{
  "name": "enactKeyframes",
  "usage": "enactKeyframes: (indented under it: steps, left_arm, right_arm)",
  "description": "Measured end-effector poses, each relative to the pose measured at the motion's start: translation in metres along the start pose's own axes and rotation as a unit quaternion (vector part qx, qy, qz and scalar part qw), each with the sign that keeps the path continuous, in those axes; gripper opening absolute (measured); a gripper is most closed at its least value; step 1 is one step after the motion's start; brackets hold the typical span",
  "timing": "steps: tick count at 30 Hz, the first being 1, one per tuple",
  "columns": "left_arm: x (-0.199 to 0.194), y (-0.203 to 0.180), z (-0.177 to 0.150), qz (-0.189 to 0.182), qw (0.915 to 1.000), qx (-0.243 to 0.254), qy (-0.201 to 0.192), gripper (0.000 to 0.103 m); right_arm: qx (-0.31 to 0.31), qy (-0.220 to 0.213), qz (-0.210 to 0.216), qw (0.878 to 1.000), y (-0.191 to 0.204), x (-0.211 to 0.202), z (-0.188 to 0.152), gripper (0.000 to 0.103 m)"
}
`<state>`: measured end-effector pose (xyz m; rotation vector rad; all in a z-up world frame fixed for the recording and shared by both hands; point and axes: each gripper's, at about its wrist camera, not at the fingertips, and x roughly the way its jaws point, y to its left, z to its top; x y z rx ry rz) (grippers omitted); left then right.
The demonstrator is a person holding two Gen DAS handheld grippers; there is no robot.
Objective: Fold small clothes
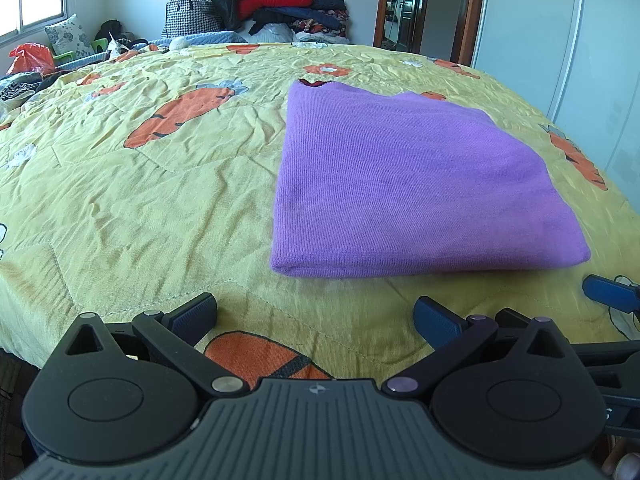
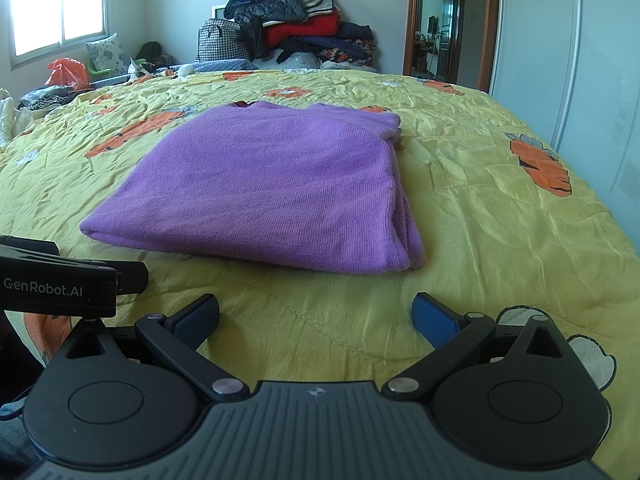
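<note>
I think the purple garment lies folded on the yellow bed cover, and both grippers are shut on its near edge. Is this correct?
Not quite. The purple garment does lie folded on the yellow bed cover, but neither gripper holds it. The left gripper and the right gripper are both open and short of its near edge, as each wrist view shows.

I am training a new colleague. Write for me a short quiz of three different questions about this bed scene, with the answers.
1. True or false: the left gripper is shut on the purple sweater.
2. On what does the sweater lie? A) a wooden table B) a yellow quilt with carrot prints C) a chair
3. Fill in: the right gripper has its jaws ____.

Key: 1. False, it is open and holds nothing. 2. B. 3. open.
</note>
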<state>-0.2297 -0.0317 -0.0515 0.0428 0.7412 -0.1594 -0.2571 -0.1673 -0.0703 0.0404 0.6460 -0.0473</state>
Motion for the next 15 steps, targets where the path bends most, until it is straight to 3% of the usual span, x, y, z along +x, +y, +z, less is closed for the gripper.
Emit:
enactKeyframes:
  steps: [15]
  left_arm:
    - [-0.0001, 0.0016, -0.0005, 0.000, 1.0000, -0.003, -0.007, 0.103]
  right_arm:
    - [-0.001, 0.000, 0.000, 1.000, 0.0003, -0.0003, -0.0002, 0.103]
